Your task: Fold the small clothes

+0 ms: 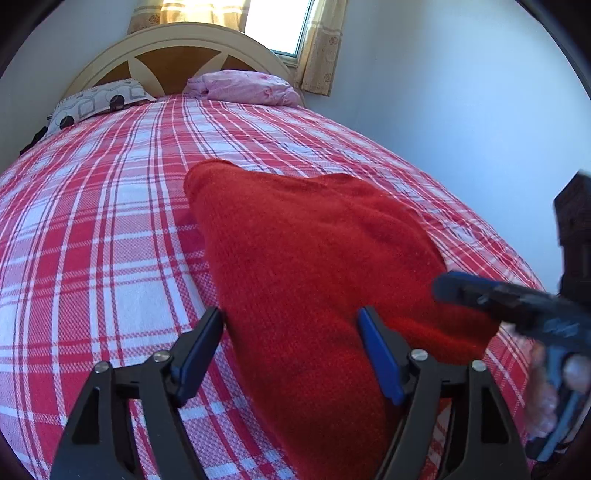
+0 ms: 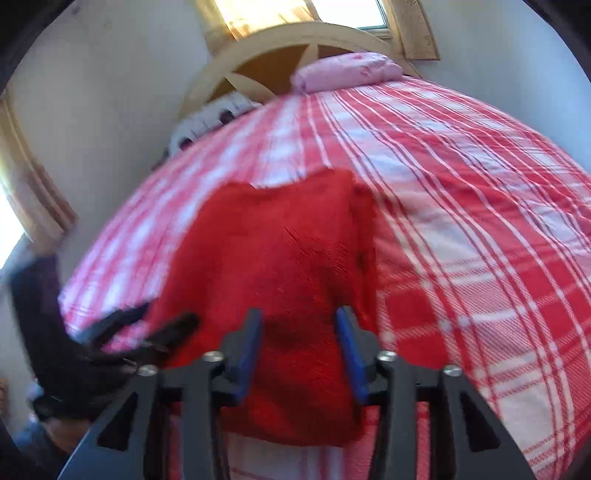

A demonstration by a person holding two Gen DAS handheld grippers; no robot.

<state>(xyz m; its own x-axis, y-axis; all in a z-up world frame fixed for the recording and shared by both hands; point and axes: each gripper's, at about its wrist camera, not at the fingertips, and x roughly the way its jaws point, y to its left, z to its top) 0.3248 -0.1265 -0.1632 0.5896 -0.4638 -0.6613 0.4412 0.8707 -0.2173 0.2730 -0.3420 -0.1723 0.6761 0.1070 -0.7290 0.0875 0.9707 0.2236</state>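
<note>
A red knitted garment (image 1: 306,266) lies folded on the red-and-white plaid bed cover (image 1: 92,229). My left gripper (image 1: 291,321) is open, its blue-padded fingers spread either side of the garment's near edge, holding nothing. In the left wrist view the right gripper (image 1: 517,306) comes in from the right, blurred, above the garment's right edge. In the right wrist view the garment (image 2: 280,251) fills the middle, and my right gripper (image 2: 299,325) is open just above its near part. The left gripper (image 2: 140,328) shows blurred at the left.
A wooden headboard (image 1: 177,48) stands at the far end of the bed. A grey patterned pillow (image 1: 96,103) and a pink pillow (image 1: 247,86) lie against it. A curtained window (image 1: 280,26) is behind. White walls run along the right side of the bed.
</note>
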